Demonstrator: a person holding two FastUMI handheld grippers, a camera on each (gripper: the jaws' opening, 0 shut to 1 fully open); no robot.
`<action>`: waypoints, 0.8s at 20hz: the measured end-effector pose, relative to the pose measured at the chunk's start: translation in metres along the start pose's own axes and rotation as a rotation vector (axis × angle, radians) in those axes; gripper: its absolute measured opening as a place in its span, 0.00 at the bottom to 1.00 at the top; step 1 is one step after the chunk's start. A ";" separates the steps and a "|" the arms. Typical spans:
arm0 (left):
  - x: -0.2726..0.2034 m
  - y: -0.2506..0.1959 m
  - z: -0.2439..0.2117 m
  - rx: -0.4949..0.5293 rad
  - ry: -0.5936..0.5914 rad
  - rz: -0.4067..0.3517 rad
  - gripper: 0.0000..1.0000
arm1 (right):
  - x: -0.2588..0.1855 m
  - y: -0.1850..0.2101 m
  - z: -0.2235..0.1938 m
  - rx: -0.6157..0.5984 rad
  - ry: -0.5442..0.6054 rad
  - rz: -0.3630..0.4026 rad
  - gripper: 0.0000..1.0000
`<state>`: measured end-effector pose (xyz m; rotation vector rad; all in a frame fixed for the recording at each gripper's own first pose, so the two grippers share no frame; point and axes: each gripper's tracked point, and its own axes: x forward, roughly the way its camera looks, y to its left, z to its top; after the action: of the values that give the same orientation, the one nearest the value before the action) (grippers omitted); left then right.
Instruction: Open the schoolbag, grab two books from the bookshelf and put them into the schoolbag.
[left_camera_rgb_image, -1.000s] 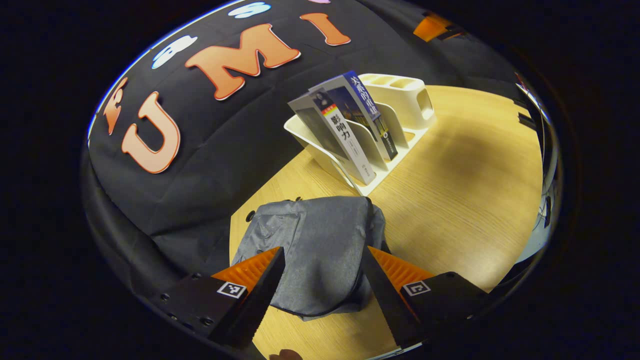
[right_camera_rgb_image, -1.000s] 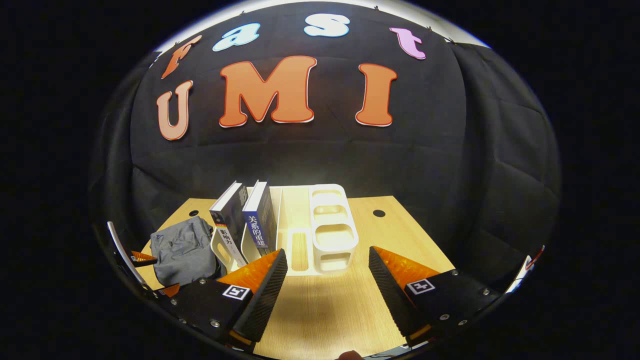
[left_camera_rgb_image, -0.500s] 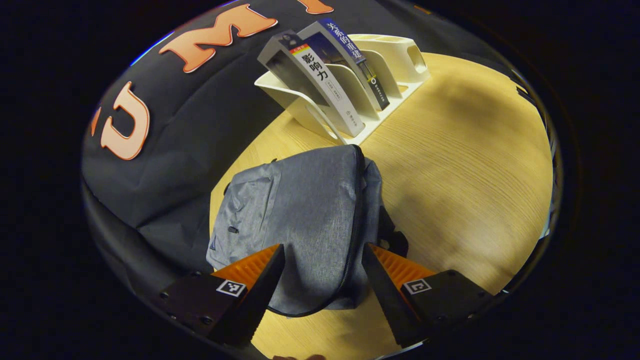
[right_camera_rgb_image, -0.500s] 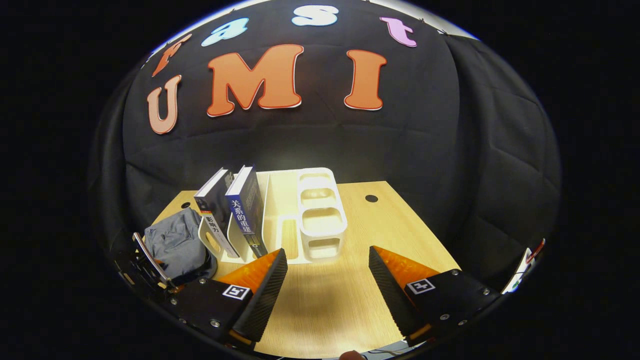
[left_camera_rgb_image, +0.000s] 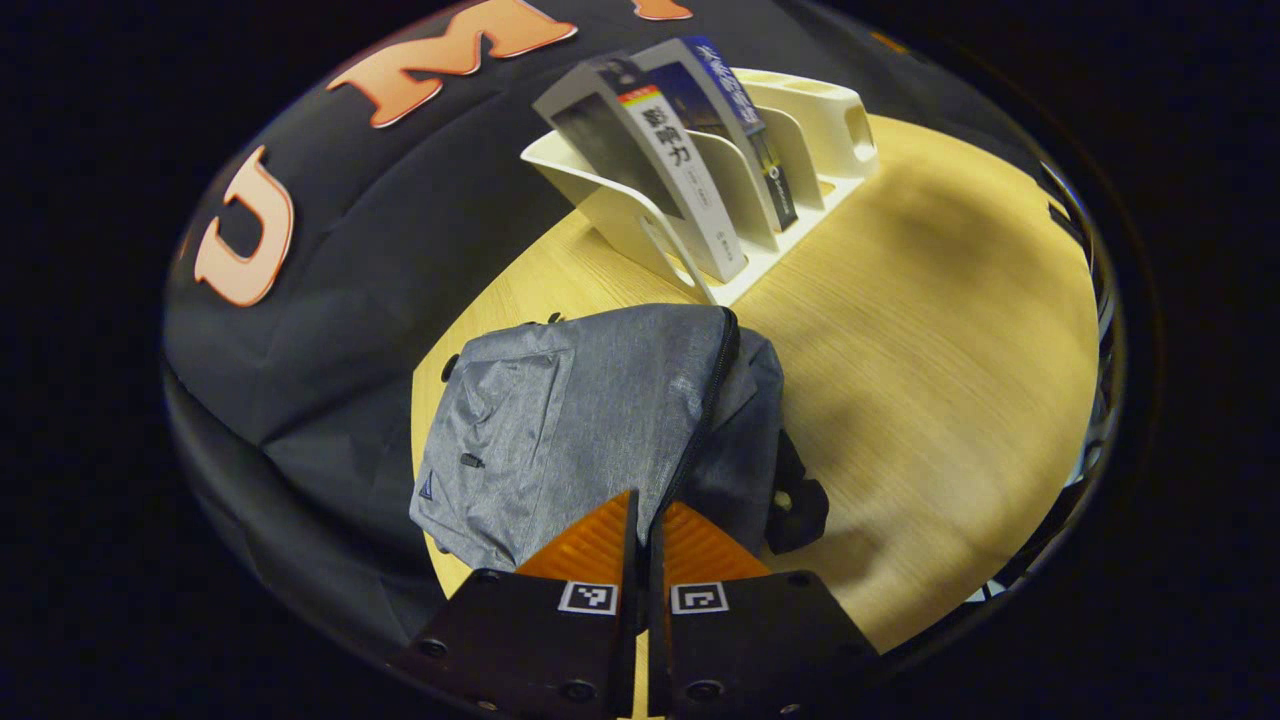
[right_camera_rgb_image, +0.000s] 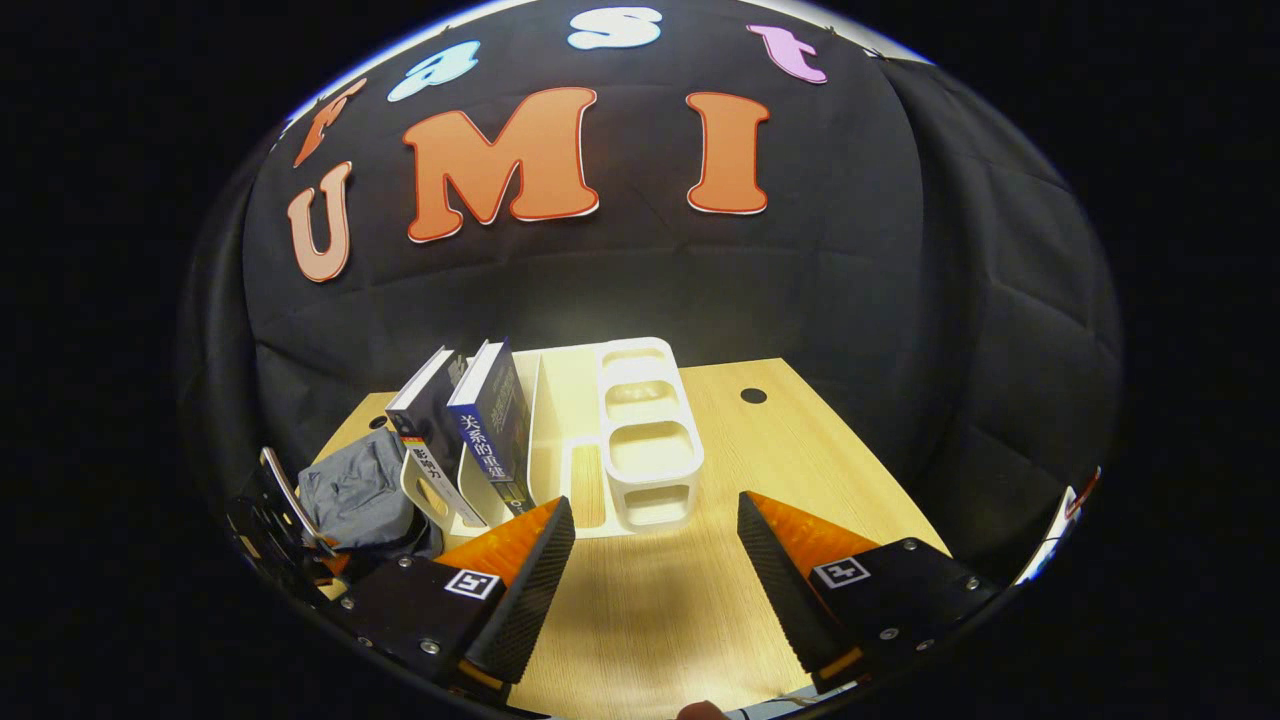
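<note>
Left gripper view shows the left gripper (left_camera_rgb_image: 641, 510) with its fingers pressed close together, right at the bag's (left_camera_rgb_image: 580, 420) zipper (left_camera_rgb_image: 705, 420). I cannot tell if they really pinch the zipper pull. The bag lies flat on the table (left_camera_rgb_image: 930, 340), just in front of the shelf (left_camera_rgb_image: 800, 215), and its zipper looks closed. So I think the job is only starting: opening the bag comes first, then both books must go in.

Right gripper view shows the right gripper (right_camera_rgb_image: 655, 545) with its fingers wide apart, holding nothing, above the bare table.

Count: one bag, one shelf, two books. The grey book (left_camera_rgb_image: 672, 170) and the blue book (left_camera_rgb_image: 735, 120) both stand leaning in the shelf.
</note>
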<state>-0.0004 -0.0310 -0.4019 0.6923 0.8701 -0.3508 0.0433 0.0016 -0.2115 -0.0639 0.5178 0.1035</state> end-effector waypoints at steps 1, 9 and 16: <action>-0.003 0.004 0.000 0.001 0.011 -0.016 0.05 | 0.001 0.003 0.000 0.006 -0.001 0.006 0.98; -0.057 0.060 0.041 0.119 -0.002 -0.017 0.04 | 0.002 0.037 -0.005 -0.003 0.007 0.048 0.98; -0.089 0.121 0.076 0.048 -0.018 -0.064 0.03 | -0.006 0.048 0.007 -0.060 -0.008 0.058 0.98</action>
<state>0.0553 0.0061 -0.2472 0.7063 0.8704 -0.4356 0.0363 0.0489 -0.2046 -0.1075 0.5083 0.1763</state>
